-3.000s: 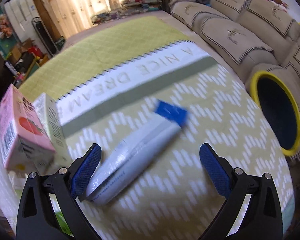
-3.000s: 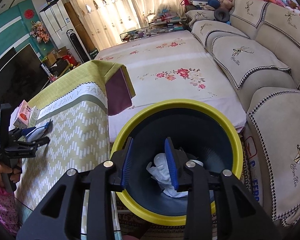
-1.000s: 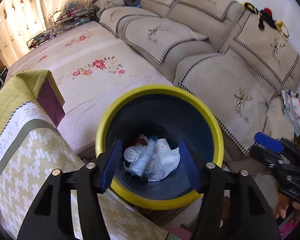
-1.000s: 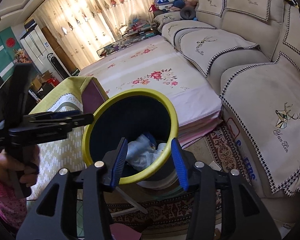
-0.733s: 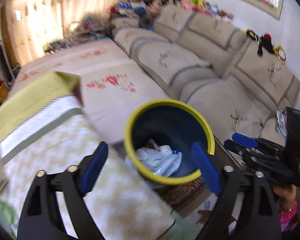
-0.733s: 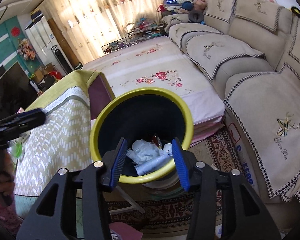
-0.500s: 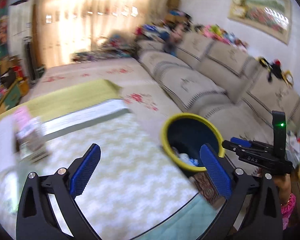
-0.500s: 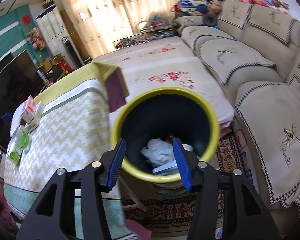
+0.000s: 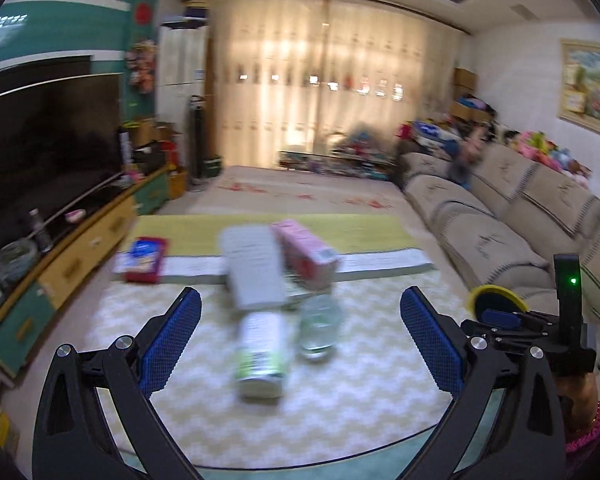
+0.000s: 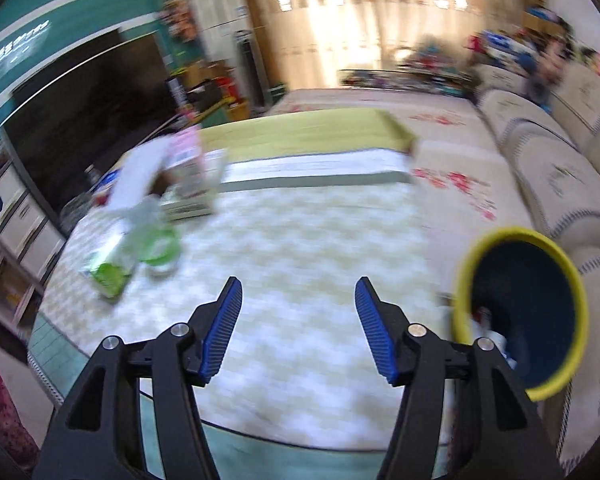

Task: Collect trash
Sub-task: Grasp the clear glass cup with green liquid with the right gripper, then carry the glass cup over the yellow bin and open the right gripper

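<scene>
Left wrist view shows our left claw spread apart, empty, above the green-labelled box lying on the counter; it looks light, stiff cardboard, so we would grip its long sides. Right claw is apart too, empty.

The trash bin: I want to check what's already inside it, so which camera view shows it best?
The right wrist view. There the yellow-rimmed trash bin is large and its open mouth faces the camera, with pale crumpled trash low inside. The left wrist view shows only a small piece of its yellow rim behind the right gripper, and nothing of the inside.
</scene>
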Motion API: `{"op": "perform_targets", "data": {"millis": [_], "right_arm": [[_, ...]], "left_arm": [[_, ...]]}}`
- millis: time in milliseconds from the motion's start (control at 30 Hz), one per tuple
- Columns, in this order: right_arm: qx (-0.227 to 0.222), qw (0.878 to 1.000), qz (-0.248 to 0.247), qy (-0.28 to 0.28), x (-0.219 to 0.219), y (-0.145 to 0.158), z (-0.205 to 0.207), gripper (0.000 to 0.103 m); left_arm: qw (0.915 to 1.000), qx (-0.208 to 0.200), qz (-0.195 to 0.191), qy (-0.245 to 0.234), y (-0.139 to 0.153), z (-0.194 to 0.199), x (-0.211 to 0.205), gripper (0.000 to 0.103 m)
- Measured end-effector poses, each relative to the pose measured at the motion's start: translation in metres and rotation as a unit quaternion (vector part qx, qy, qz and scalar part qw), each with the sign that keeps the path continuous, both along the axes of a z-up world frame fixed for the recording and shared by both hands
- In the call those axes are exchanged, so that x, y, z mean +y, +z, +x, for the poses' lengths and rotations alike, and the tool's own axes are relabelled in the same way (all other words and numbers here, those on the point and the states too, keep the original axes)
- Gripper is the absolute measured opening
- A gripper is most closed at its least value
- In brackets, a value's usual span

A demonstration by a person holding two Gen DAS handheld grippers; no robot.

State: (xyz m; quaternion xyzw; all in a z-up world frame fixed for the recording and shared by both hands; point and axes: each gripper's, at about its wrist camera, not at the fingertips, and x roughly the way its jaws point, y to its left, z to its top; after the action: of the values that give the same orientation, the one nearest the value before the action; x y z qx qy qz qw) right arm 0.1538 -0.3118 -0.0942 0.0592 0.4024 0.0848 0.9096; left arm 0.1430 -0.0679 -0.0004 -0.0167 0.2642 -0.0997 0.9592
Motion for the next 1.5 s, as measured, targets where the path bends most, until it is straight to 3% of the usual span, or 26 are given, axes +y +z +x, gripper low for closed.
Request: {"op": "perform_targets", "data": {"millis": [267,667,733,1167,1367,1500], "right_arm": [[0.002,0.997,-0.009,0.079,0.099,-0.005,0.036,0.061],[0.019,0.995,-0.019,0.098,0.157,-0.019,0.078,0.061],[0.026,0.995,-0.024,0.095,0.162,-0.024,0.084,0.048],[-0.002,0.998,0.019,0.058,0.105,0.001,0.056,0.048],[-0.006,0.999,0.036,-0.008,0.031,0.000,0.035,0.048],[-0.002,0.995,0.035,-0.095,-0.046,-0.006,0.023,0.048]], "left_arm": [[0.9983,0.027,-0.025,0.046,-0.022,0.000,0.070,0.098],[0.9975,0.035,-0.039,0.047,-0.037,-0.004,0.075,0.098],[0.9974,0.037,-0.040,0.047,-0.039,-0.004,0.075,0.098],[0.9974,0.053,-0.035,0.033,-0.051,0.003,0.058,0.098],[0.9971,0.068,-0.028,0.020,-0.061,0.015,0.038,0.098],[0.9961,0.084,-0.025,0.009,-0.073,0.025,0.023,0.098]]}}
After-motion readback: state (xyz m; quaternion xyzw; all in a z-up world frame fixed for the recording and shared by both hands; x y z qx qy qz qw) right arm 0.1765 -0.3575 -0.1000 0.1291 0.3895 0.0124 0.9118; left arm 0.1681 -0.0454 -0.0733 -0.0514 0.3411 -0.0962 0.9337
